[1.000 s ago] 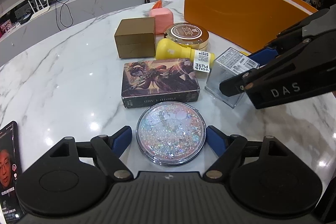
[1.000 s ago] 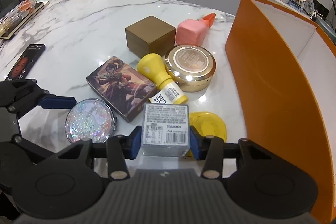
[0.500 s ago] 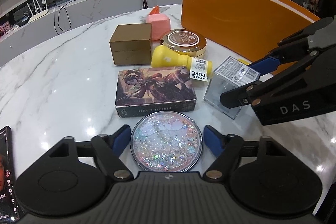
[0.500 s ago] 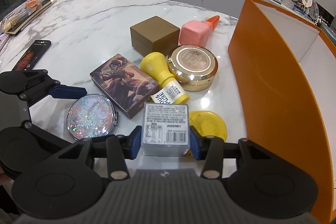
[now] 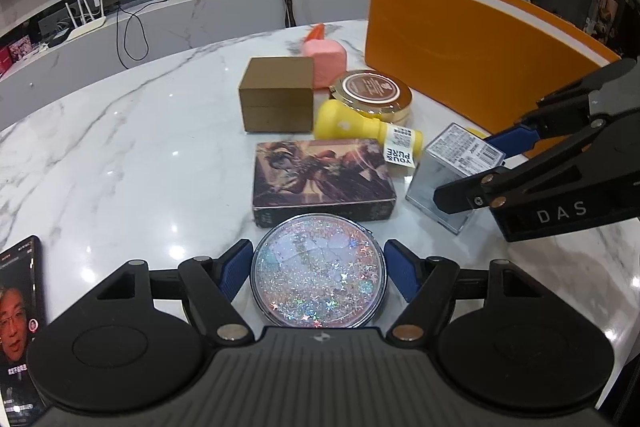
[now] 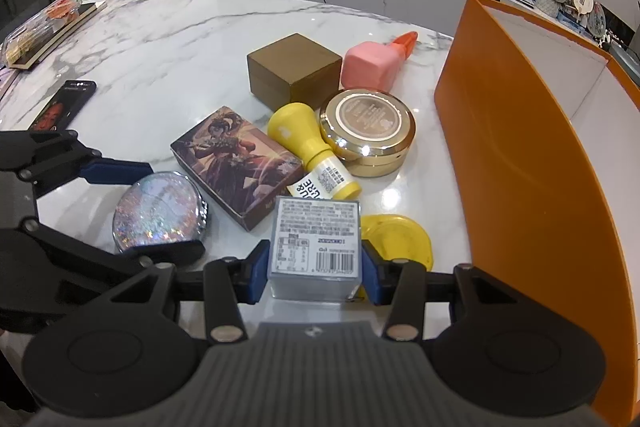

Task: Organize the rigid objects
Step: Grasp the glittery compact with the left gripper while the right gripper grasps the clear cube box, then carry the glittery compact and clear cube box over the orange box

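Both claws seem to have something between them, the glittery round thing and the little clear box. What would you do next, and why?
Probably lift both and carry them toward the orange box. The right gripper is already clamped on the clear labelled box. The left gripper, whose jaws have just been closing, now sits against both sides of the glitter compact, which lies flat on the marble table, so it looks ready too.
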A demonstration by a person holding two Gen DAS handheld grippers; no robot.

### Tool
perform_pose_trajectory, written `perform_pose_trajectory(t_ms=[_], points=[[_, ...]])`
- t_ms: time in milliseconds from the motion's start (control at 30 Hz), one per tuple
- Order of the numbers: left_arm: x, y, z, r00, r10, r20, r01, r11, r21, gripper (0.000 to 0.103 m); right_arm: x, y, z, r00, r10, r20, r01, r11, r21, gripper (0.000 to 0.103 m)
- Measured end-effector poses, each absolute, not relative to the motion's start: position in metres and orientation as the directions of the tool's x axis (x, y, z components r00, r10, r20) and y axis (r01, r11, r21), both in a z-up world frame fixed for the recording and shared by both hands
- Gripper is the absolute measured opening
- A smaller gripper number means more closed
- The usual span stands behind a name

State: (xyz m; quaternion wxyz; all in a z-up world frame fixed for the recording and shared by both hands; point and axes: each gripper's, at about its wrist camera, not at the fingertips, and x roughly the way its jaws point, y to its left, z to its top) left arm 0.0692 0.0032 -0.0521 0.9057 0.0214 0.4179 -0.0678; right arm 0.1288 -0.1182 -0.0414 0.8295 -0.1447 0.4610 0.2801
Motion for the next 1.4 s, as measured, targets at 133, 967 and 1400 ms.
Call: perform_pose_trajectory(t_ms=[133,967,1400], points=[[0.069,0.005,-0.048,0.645,-0.101,-0.757,0.137,0.99,-0.016,0.083,0.129,-0.119,-0.037,0.424,0.339,-0.84,-0.597,0.802,0.023,0.046],[0.064,-0.028,0.013,0.71,-0.138,-0.691,0.143,0.988,-0.051,0.083,0.13,-0.138,0.021,0.52,0.376,-0.767,-0.569,0.822,0.018,0.046],[0.09,-0.051,0.055,0.749,-0.122,-0.651,0.146,0.989,-0.018,0.083,0.156,-0.184,0.061,0.626,0.362,-0.691,-0.468,0.883,0.039,0.046]])
